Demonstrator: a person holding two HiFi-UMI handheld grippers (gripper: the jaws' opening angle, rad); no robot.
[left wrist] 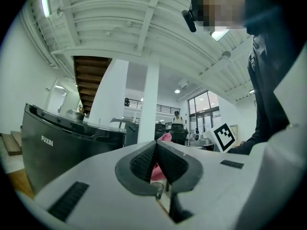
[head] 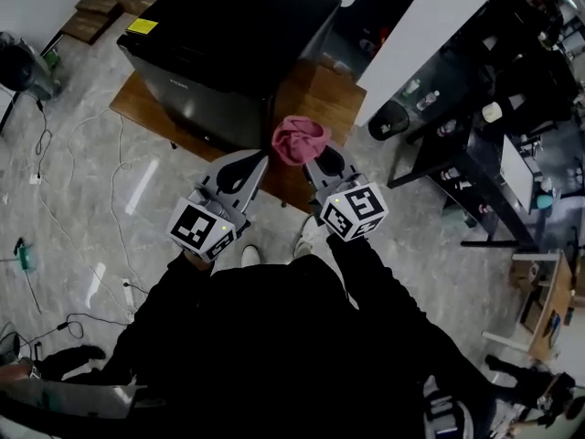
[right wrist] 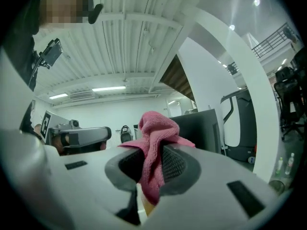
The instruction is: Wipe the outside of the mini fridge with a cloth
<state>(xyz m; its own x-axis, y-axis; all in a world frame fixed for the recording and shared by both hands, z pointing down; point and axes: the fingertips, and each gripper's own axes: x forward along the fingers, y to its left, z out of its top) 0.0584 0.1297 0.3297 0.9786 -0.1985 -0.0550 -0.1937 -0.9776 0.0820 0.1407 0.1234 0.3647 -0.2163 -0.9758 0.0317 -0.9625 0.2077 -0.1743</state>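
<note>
The black mini fridge (head: 228, 53) stands on a low wooden platform (head: 320, 94) ahead of me; it also shows in the left gripper view (left wrist: 57, 152) and the right gripper view (right wrist: 201, 126). My right gripper (head: 311, 158) (right wrist: 152, 150) is shut on a bunched pink cloth (head: 300, 138) (right wrist: 156, 128), held just short of the fridge's near corner. My left gripper (head: 260, 160) (left wrist: 156, 145) hovers close beside it, jaws together at the tips. The pink cloth (left wrist: 165, 137) shows just beyond those tips, and I cannot tell whether it touches them.
White cables (head: 101, 154) trail over the grey floor at left. A white column (head: 420, 26) rises right of the platform, with a black bin (head: 388, 119) at its foot. Dark shelving (head: 475, 126) with bottles fills the right side. My shoes (head: 249, 256) are below the grippers.
</note>
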